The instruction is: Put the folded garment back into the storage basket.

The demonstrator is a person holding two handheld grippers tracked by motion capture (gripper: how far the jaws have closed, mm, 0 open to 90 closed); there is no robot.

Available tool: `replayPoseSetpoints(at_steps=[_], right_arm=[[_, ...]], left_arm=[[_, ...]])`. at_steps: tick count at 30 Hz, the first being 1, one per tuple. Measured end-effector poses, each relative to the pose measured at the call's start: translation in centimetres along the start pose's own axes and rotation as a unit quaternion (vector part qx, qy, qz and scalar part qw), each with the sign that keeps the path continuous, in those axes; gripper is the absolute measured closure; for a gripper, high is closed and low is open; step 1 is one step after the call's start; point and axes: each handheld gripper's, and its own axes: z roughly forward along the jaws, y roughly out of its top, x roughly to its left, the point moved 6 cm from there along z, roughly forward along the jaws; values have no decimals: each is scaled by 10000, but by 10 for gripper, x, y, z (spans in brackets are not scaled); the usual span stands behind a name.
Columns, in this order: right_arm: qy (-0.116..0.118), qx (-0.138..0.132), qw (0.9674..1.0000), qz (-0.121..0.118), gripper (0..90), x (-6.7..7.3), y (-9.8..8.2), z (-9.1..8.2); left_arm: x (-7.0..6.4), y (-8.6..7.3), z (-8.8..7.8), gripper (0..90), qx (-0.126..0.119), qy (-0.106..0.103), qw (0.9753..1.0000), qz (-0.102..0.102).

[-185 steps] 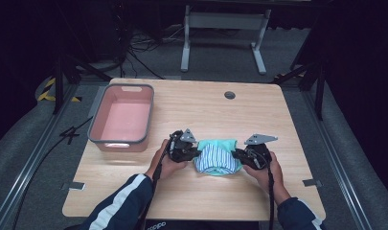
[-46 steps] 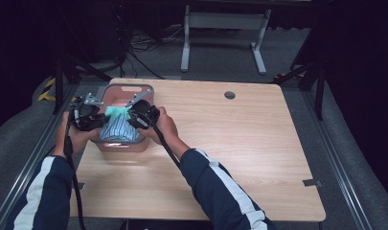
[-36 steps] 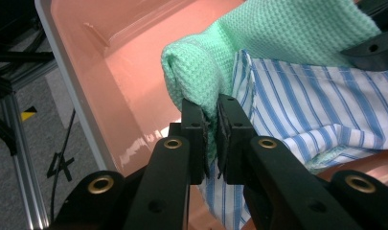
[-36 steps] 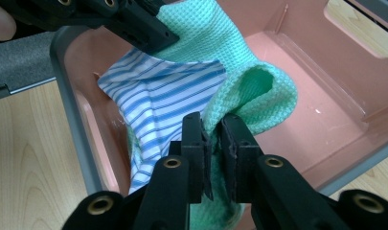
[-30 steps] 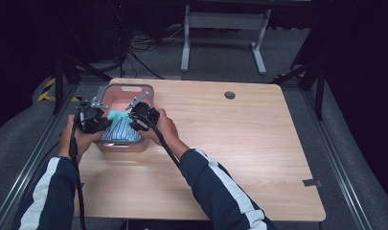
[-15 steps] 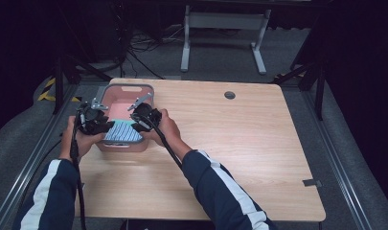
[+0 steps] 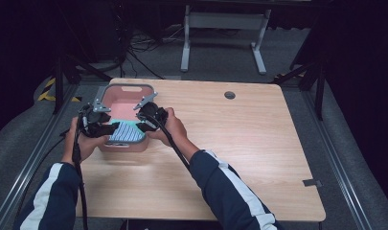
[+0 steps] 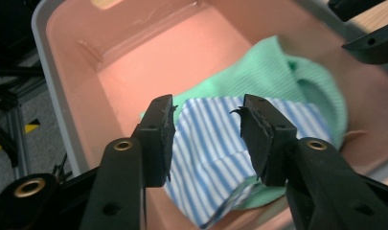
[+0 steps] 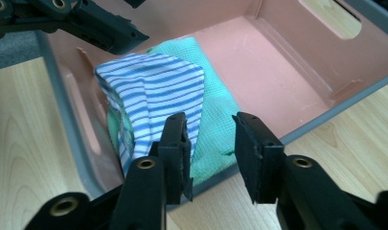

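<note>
Lying folded at the six o'clock end of the pink bin [image 7: 116, 98], a striped-and-green cloth [image 7: 126, 132] rests free. Both forearms angle toward eleven o'clock. The left gripper [image 7: 104, 128] and right gripper [image 7: 142, 120] flank it, jaws just opened, gripping nothing.

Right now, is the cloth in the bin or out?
In: the folded cloth lies on the bin floor, fingers apart.

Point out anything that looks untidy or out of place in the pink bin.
The folded cloths sit bunched against one end of the pink bin, the striped one propped up on the wall rather than lying flat. Nothing looks spilled or damaged.
</note>
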Motion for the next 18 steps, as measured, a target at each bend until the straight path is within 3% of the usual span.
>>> replayPoseSetpoints(at_steps=[7,10,18], right_arm=[[-16,-37,9998,-173,567,-3,-7,-19],[-25,-63,9997,-223,539,-4,-11,-28],[-158,13,9992,-360,456,-10,-30,-51]], left_arm=[[-16,4,-13,458,-207,4,9997,107],[-25,7,-15,353,-353,-22,9994,-5],[-57,11,-20,272,-485,-183,9983,271]])
